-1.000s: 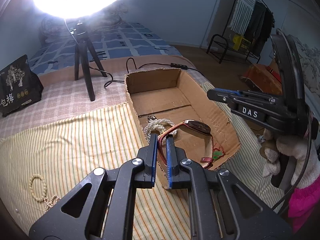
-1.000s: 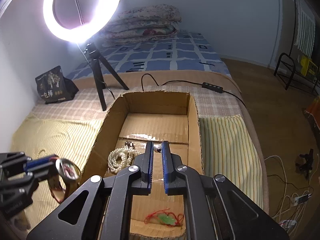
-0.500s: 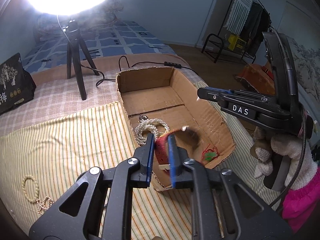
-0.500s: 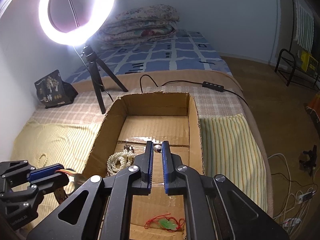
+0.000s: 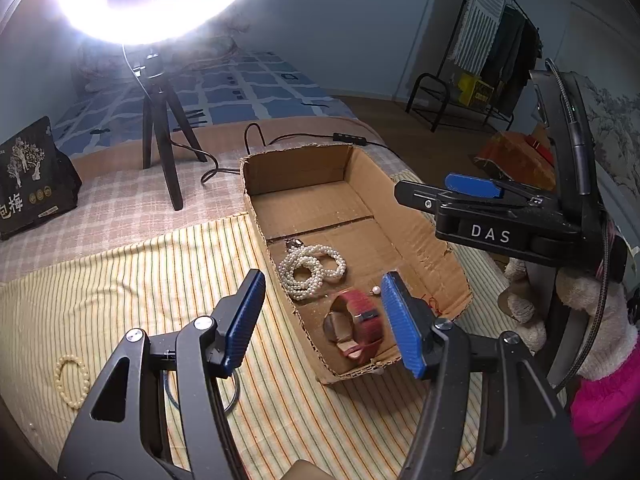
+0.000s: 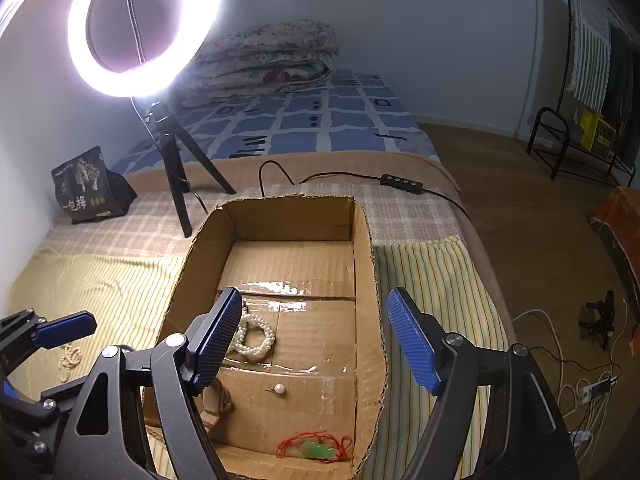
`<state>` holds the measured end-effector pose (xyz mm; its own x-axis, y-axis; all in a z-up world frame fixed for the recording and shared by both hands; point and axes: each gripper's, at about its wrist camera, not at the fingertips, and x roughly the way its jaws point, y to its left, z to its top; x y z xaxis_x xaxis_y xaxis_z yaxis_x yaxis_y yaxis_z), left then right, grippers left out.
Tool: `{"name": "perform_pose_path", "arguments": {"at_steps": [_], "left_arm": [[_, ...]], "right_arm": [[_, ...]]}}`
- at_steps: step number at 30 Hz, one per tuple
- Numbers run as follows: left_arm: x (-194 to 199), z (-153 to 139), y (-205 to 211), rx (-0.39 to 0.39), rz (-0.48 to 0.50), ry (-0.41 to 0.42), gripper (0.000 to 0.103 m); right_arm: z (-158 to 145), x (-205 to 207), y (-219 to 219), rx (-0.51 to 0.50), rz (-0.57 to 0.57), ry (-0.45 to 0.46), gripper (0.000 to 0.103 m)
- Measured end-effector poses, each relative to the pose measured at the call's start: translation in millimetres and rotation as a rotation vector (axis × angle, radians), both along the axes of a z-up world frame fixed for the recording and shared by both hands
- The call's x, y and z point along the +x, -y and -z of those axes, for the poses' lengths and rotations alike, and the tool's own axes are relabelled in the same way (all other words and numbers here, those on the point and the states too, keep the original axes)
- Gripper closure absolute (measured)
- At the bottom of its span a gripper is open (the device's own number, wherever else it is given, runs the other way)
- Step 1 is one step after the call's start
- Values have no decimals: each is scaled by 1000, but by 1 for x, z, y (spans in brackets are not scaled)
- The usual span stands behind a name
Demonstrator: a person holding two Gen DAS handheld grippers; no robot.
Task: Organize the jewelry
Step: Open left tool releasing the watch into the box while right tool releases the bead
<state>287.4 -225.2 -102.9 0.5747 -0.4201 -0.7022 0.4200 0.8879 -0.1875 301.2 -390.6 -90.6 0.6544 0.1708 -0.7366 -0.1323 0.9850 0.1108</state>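
An open cardboard box (image 5: 412, 216) (image 6: 366, 264) lies on the striped cloth. Inside are a white pearl necklace (image 5: 310, 270) (image 6: 252, 334), a red-strapped watch (image 5: 358, 330), blurred, at the near end, a small pearl earring (image 6: 279, 389) and a green pendant on red cord (image 6: 318, 449). My left gripper (image 5: 322, 318) is open and empty just above the watch. My right gripper (image 6: 310, 342) is open and empty above the box; it also shows in the left wrist view (image 5: 472, 188). A cream bead bracelet (image 5: 72, 378) and a thin ring bangle (image 5: 232, 394) lie on the cloth at the left.
A ring light on a black tripod (image 5: 160, 120) (image 6: 176, 168) stands behind the box, its cable and switch (image 6: 402, 184) trailing right. A black snack bag (image 5: 34, 176) stands at the far left. The bed's right edge drops to a floor with cables (image 6: 576, 384).
My left gripper opened and let go of the red watch, which now lies in the near end of the box. My right gripper also opened above the box.
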Motion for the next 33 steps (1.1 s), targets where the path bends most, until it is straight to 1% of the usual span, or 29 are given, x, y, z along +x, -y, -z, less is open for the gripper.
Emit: {"name": "perform_pose_path", "arguments": {"at_steps": [4,9,15,20,27,33], "left_arm": [[-6,-4,-2,18,7,14,41],[-13,-12,-7,21,5,31,41],[-25,-25,-18,32,4,73,41],[-34,-31,-30,36,-3,90,41],[-45,-38,-56,57,-15,110,41],[-51,-44,-101,58,-69,105,41]], "right_arm": [[-5,-3,-1,4,0,8,28],[-12,-10,-4,-2,-3,19,28],[-23,-21,-10,-4,-12,36,28],[-28,-30,-18,6,-24,34,28],[-38,-45,-32,-6,-32,49,28],[-52,-60,-41,27,-30,83,28]]}}
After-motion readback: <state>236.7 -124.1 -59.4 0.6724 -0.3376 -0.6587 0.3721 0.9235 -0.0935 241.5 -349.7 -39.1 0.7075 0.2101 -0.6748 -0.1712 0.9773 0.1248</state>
